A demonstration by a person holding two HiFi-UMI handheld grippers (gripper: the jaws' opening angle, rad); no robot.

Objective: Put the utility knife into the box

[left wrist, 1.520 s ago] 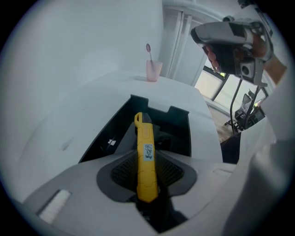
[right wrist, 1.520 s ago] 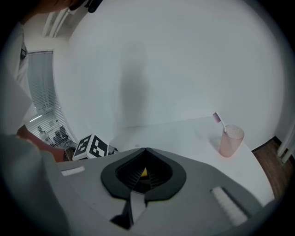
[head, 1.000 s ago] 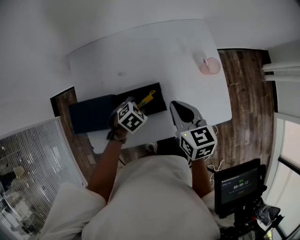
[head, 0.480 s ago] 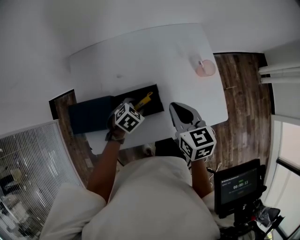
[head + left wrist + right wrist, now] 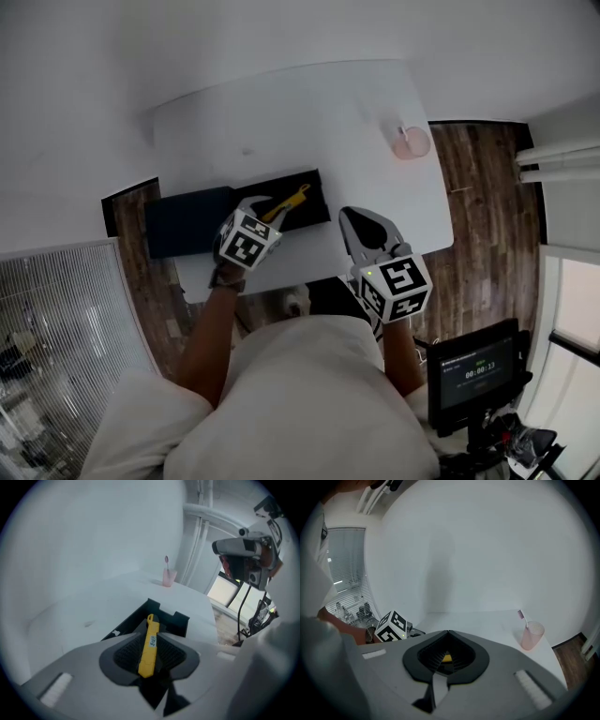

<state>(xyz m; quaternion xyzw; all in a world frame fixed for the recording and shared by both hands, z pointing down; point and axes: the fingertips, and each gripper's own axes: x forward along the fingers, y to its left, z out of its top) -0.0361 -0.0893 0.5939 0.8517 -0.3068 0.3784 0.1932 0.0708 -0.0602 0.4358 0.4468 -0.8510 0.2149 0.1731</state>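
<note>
Utility knife: the yellow utility knife (image 5: 149,644) lies lengthwise inside the box (image 5: 177,620). Its holed end points at the far wall and its label faces up. It looks laid down, so the placing seems done.

Box: black, open-topped and long. It sits near the front edge of the worktop (image 5: 309,122), close to the person, which keeps the reach short.

Dark panel: a flat navy panel (image 5: 187,223) adjoins the box's left end and overhangs the worktop's edge. It is probably the lid, folded away to keep the opening free, though I cannot confirm that.

Left claw: the left claw (image 5: 151,629) hangs over the box, tilted steeply down along the knife. Its jaws have just been closing and now stand narrowly apart. The knife's near end shows between them, but I judge the pads are not pressing on it.

Right claw: the right claw (image 5: 449,632) is parked over the worktop's front, just right of the box. Its jaws are drawn together on nothing, and it has no part in this step. A yellow sliver shows through the slit, too small to name.

Cup: a pink cup (image 5: 411,142) with a toothbrush stands at the far right corner, well apart from the box.

Risk: pulling back low could snag the knife's near end.
</note>
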